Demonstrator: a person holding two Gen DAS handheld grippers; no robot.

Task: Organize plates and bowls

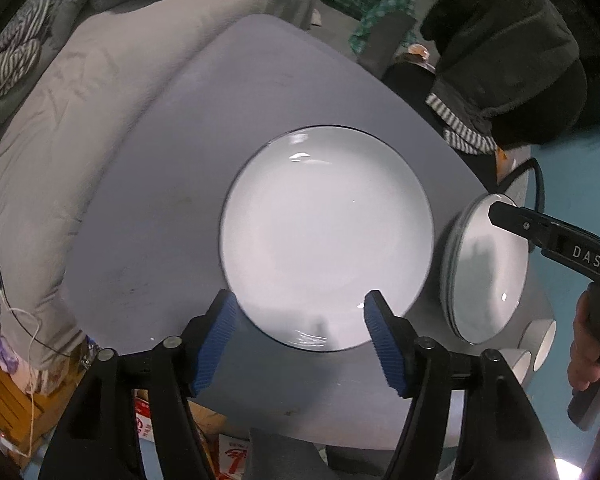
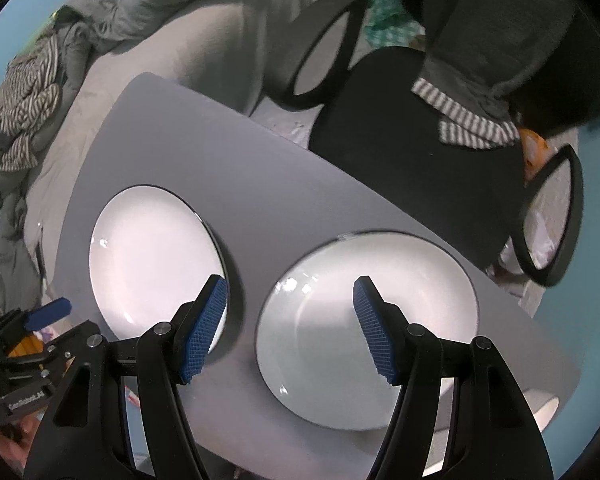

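Note:
A large white plate with a thin dark rim [image 1: 328, 240] lies flat on the grey table [image 1: 160, 208]. My left gripper [image 1: 302, 314] hangs over the plate's near edge, open, with nothing between its blue pads. To the right sits a stack of similar white plates [image 1: 484, 268], and a finger of my right gripper [image 1: 512, 220] reaches over it. In the right wrist view the single plate [image 2: 156, 264] is on the left and the stack [image 2: 364, 328] on the right. My right gripper [image 2: 290, 286] is open above the stack's left edge. White bowls [image 1: 544, 340] stand by the table's right end.
Grey bedding [image 1: 80, 92] with striped cloth borders the table's far left side. A black office chair [image 2: 400, 140] draped with dark clothes stands behind the table. Boxes and a wooden crate [image 1: 8, 400] lie on the floor at the left. A hand [image 1: 588, 344] holds the right gripper's handle.

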